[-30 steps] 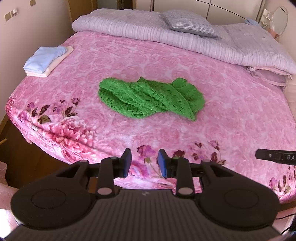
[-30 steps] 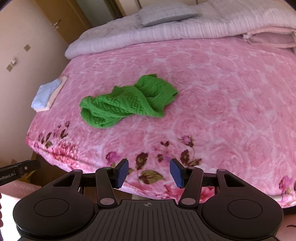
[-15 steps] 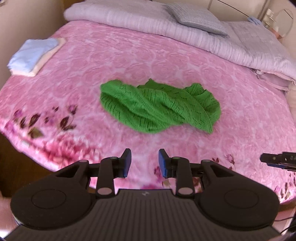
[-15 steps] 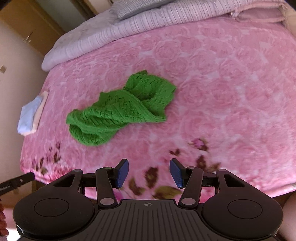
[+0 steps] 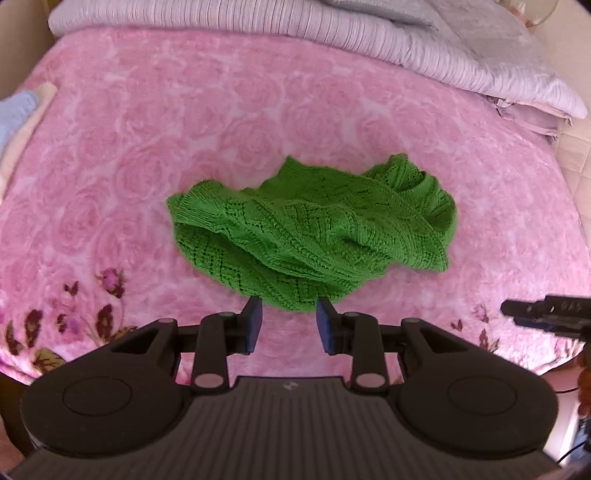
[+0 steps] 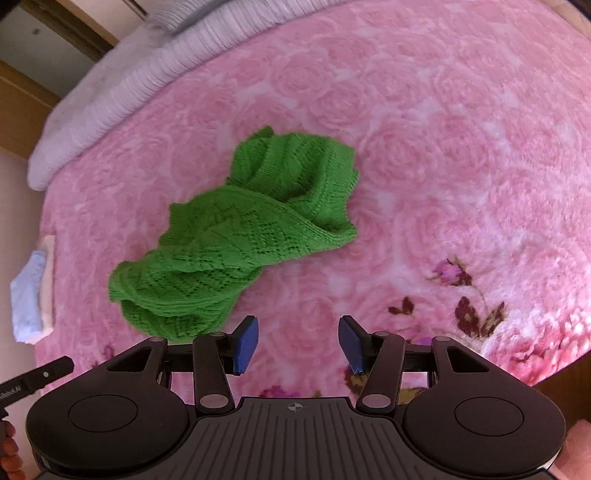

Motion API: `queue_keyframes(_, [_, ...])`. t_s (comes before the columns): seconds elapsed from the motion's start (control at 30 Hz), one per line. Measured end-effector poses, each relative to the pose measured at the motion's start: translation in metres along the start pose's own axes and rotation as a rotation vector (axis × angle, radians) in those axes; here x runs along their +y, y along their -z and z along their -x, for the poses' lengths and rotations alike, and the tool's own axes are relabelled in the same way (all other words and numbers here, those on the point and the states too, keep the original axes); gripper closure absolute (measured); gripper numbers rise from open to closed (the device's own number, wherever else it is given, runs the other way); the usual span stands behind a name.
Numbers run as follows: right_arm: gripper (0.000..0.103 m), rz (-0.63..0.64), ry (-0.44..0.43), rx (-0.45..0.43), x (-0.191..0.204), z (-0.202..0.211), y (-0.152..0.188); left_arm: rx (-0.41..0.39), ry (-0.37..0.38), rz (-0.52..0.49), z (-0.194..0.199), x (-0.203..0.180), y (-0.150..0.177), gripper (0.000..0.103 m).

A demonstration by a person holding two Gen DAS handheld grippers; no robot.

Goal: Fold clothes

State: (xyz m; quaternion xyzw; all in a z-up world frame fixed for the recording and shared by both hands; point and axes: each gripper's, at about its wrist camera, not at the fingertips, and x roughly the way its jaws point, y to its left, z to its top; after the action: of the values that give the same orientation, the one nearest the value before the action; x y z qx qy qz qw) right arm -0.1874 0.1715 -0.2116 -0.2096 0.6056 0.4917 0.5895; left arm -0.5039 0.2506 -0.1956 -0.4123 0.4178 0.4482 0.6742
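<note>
A green knitted garment (image 5: pixel 314 229) lies crumpled in a twisted heap in the middle of the pink rose-patterned bed (image 5: pixel 184 110). My left gripper (image 5: pixel 289 326) is open and empty, its blue pads just short of the heap's near edge. In the right wrist view the same green garment (image 6: pixel 236 229) lies ahead and to the left. My right gripper (image 6: pixel 298 341) is open wide with nothing between its fingers, over bare blanket to the right of the heap's near end. The right gripper's tip (image 5: pixel 546 314) also shows at the right edge of the left wrist view.
A folded pale blue and cream stack (image 6: pixel 31 291) rests near the bed's left edge. A lilac quilt (image 5: pixel 332 33) and pillows lie along the head of the bed. The bed's near edge with dark flower prints (image 6: pixel 472 310) is close below the grippers.
Both grippers have moved forward over the bed toward the green garment, which now looks larger and closer. Both have stayed open.
</note>
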Motion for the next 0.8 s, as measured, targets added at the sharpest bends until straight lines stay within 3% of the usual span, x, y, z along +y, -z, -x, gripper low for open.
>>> queue_keyframes(0.2, [0.050,0.010,0.051,0.019,0.003,-0.018,-0.021,0.030,0.033,0.013,-0.013,-0.001,-0.016,0.076])
queue_keyframes(0.4, [0.050,0.066,0.064,0.019,0.001,-0.028,-0.054,0.032,0.012,0.058,-0.027,-0.012,-0.030,0.076])
queue_keyframes(0.8, [0.050,0.201,0.003,0.116,-0.045,-0.057,-0.136,0.046,-0.102,0.268,-0.067,-0.085,-0.036,0.076])
